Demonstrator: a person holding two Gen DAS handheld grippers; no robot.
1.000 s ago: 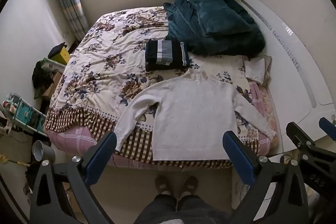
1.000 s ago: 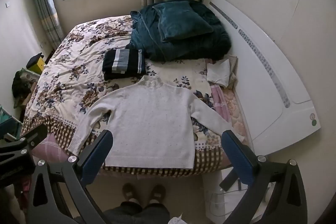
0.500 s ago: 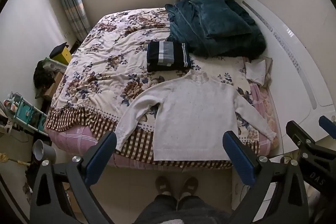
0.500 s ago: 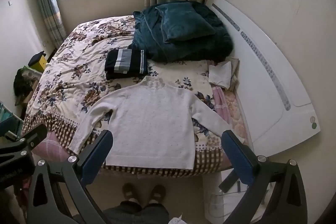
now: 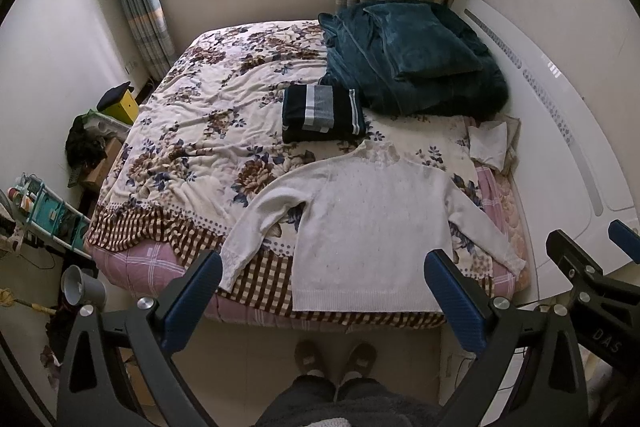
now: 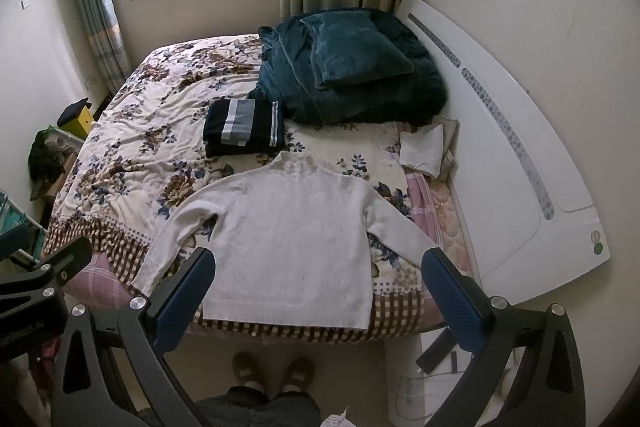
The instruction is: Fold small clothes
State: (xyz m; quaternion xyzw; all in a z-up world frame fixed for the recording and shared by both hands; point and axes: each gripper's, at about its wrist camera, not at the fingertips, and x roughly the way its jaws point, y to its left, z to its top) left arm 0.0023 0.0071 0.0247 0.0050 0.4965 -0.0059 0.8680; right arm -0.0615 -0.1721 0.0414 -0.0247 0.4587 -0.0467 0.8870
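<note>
A white knit sweater lies flat, sleeves spread, at the near edge of the floral bed; it also shows in the right wrist view. A folded dark striped garment lies behind it, also in the right wrist view. My left gripper is open and empty, held high above the sweater's hem. My right gripper is open and empty, also above the hem. Each gripper's frame shows at the edge of the other's view.
A teal blanket and pillow pile sits at the bed's far right. Folded white cloth lies by the white headboard. Clutter, a rack and a grey cup are on the left floor. The person's feet stand below.
Both grippers have drifted slightly, so the bed and sweater sit a little lower in both views. Both stay open and empty.
</note>
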